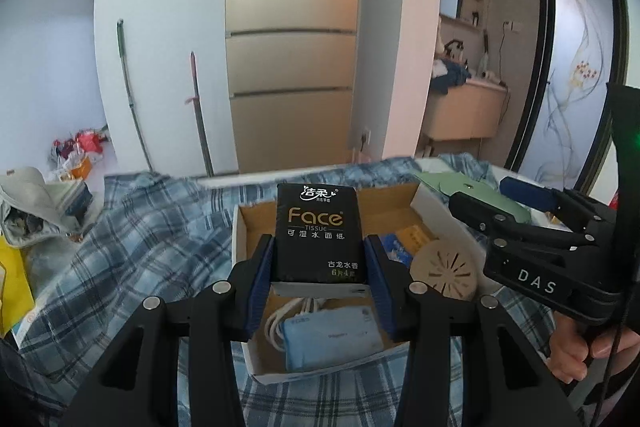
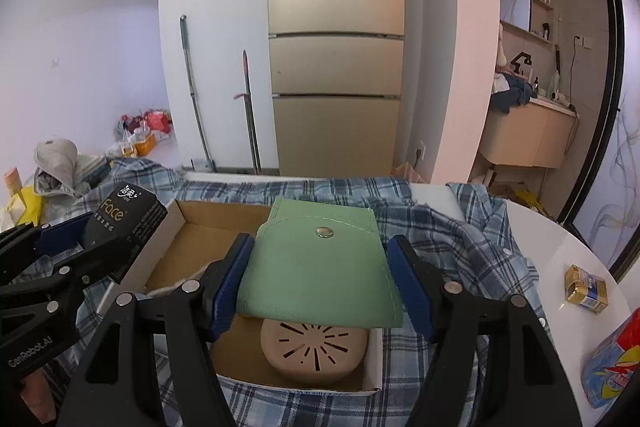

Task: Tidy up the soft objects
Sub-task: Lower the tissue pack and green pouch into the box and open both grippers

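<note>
My left gripper (image 1: pixel 320 263) is shut on a black "Face" tissue pack (image 1: pixel 318 231), held above an open cardboard box (image 1: pixel 240 227). Inside the box lie a light blue tissue pack (image 1: pixel 332 339), a white cord (image 1: pixel 280 315), a tan round slotted disc (image 1: pixel 446 269) and a blue and yellow packet (image 1: pixel 404 241). My right gripper (image 2: pixel 320 287) is shut on a green pouch with a metal snap (image 2: pixel 316 267), over the same box (image 2: pixel 176 211) and the tan disc (image 2: pixel 314 351). The left gripper with the black pack (image 2: pixel 124 223) shows at the left of the right wrist view.
The box rests on a blue plaid cloth (image 2: pixel 460 239) spread over a white round table (image 2: pixel 568 255). A gold and blue small pack (image 2: pixel 586 289) and a colourful bag (image 2: pixel 612 367) lie at the table's right. A fridge (image 2: pixel 336 47), mops and floor clutter stand behind.
</note>
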`<state>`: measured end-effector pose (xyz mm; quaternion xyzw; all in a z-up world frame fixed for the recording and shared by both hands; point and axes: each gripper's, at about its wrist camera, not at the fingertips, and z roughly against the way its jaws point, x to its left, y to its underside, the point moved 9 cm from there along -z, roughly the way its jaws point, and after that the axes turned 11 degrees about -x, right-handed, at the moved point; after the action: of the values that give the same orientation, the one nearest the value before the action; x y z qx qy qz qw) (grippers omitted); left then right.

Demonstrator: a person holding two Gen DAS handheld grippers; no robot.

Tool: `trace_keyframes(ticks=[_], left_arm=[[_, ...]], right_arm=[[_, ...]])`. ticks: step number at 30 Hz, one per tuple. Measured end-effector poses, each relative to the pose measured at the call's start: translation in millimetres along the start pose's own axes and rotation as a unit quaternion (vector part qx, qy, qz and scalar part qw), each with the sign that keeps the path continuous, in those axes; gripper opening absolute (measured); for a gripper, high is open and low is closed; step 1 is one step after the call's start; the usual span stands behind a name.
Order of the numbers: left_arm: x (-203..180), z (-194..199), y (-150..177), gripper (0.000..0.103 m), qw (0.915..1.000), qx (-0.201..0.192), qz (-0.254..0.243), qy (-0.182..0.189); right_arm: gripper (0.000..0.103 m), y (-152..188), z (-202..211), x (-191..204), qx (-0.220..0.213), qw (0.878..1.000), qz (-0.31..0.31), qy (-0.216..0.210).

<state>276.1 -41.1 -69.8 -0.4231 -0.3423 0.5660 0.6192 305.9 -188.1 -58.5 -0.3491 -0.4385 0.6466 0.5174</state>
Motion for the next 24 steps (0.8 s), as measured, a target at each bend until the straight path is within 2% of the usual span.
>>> trace_keyframes(ticks=[7,14,21,24], left_arm=[[4,-19,23,0.047,0.9976,0.060,0.025,0.022],[10,-29,34,0.047,0.9962,0.083,0.023,0.012],[7,-30,35,0.047,0.9971,0.076,0.006,0.006],[10,-28,33,0.057,0.9976,0.069,0.007,-0.003]], right_arm=[[0.068,26,-21,10,0.070,0.997,0.007,-0.027],[0.068,42,-28,12,0.102,0.994,0.006,-0.033],[0.068,46,-32,11,0.109,0.993,0.007,-0.032],[0.071,45,-33,9,0.108,0.994,0.004,-0.028]])
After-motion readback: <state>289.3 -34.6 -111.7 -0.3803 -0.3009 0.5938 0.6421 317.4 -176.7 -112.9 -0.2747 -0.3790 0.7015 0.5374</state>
